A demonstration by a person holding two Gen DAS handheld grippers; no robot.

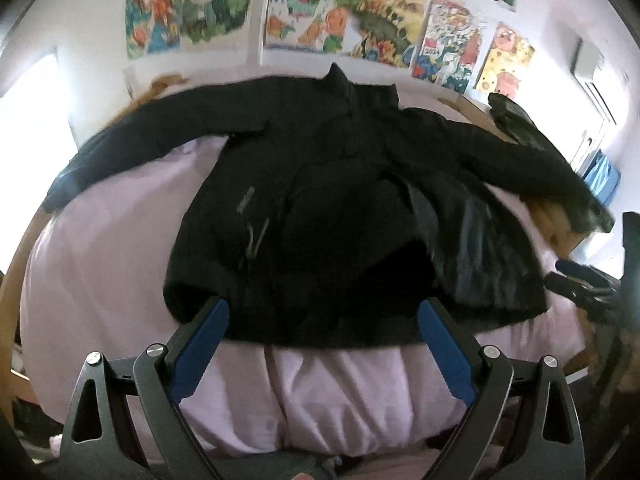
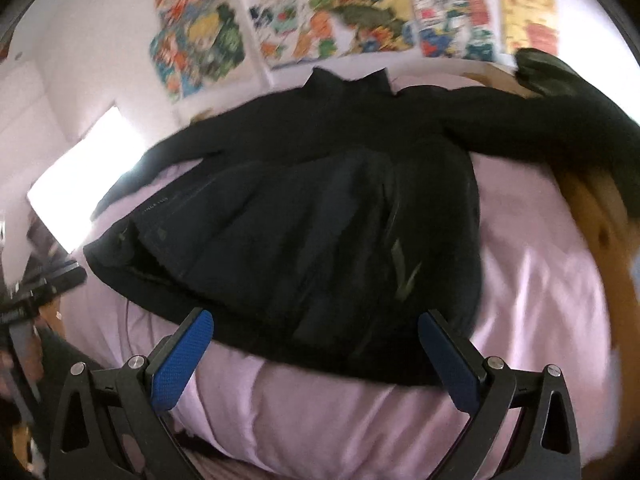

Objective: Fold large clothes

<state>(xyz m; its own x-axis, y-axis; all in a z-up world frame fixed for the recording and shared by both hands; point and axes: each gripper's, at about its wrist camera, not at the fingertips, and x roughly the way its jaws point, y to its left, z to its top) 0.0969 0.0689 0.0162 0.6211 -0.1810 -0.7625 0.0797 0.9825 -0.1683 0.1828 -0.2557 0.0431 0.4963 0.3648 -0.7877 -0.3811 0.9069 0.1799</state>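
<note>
Our left gripper [image 1: 324,322] is wide open and holds nothing. Our right gripper [image 2: 316,338] is wide open too, with nothing in it. Both hang just in front of the bottom edge of the jacket [image 1: 320,208].

The jacket lies flat on the bed [image 1: 120,248], collar far from us, both sleeves spread out to the sides. We think it is soft and floppy, thick and a bit heavy, so it will sag when we lift it. The inside part that shows on one front flap looks shiny and may be slippery. We think the best places to pinch are the bottom corners, or a sleeve end.

One sleeve [image 2: 560,128] reaches over the wooden bed edge [image 2: 592,208], so it could slip off. Bright pictures [image 1: 188,4] hang on the wall behind. Nothing lies between us and the jacket.
</note>
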